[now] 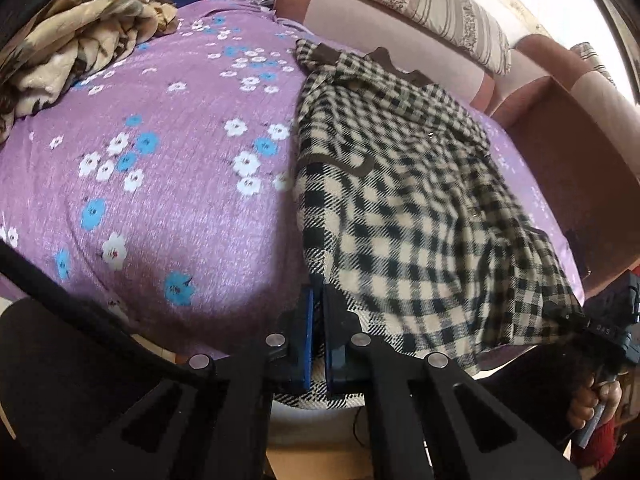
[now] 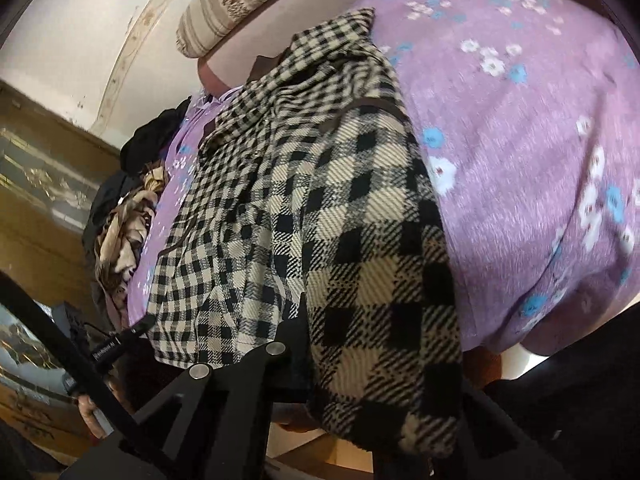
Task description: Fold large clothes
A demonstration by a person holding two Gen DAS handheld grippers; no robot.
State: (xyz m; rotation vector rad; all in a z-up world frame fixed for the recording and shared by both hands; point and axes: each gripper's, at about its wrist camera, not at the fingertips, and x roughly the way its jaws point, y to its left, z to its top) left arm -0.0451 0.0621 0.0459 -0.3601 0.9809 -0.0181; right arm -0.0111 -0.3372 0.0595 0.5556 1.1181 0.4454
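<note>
Checked woolly coat (image 1: 400, 200) on floral bedspread (image 1: 160, 184)

Left gripper (image 1: 317, 336): black angular frame, round silver screws, blue finger pads (image 1: 308, 340); beside it, a bare-skinned hand (image 1: 596, 404) and red sleeve (image 1: 598, 446).

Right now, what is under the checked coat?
The checked coat lies on the purple flowered bedsheet, which shows on both sides of it. Whatever lies directly beneath the coat is covered. Both claws grip its near hem.
</note>
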